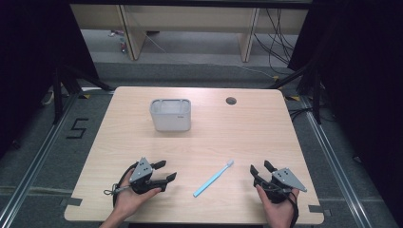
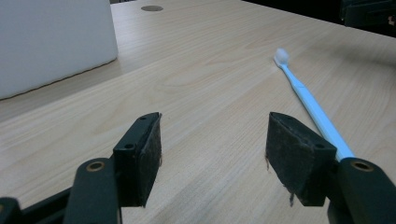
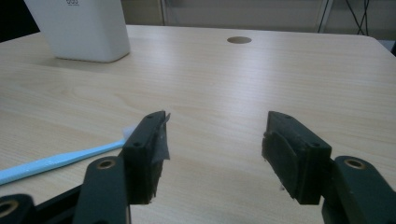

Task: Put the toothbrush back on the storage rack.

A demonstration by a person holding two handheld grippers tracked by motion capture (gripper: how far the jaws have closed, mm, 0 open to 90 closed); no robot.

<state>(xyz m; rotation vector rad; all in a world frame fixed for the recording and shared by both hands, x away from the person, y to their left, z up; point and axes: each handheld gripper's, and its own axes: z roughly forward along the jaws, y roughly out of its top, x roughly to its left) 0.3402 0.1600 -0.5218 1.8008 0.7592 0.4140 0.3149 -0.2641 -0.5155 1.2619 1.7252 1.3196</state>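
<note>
A light blue toothbrush [image 1: 213, 178] with a white head lies flat on the wooden table [image 1: 247, 128], between my two grippers. My left gripper [image 1: 167, 171] rests near the front left edge, open, with only bare wood between its jaws. From the left gripper view the toothbrush [image 2: 308, 102] runs past the right jaw. My right gripper [image 1: 261, 168] rests near the front right, open and holding nothing. In the right gripper view the toothbrush [image 3: 56, 161] lies to the left, partly hidden behind the left jaw. A white rectangular holder [image 1: 170, 114] stands upright at the back centre.
A round cable hole [image 1: 231, 100] sits in the tabletop to the right of the holder. The holder [image 2: 51, 42] stands at the upper left of the left gripper view and the holder [image 3: 81, 29] stands likewise in the right gripper view. Dark curtains and metal frame rails flank the table.
</note>
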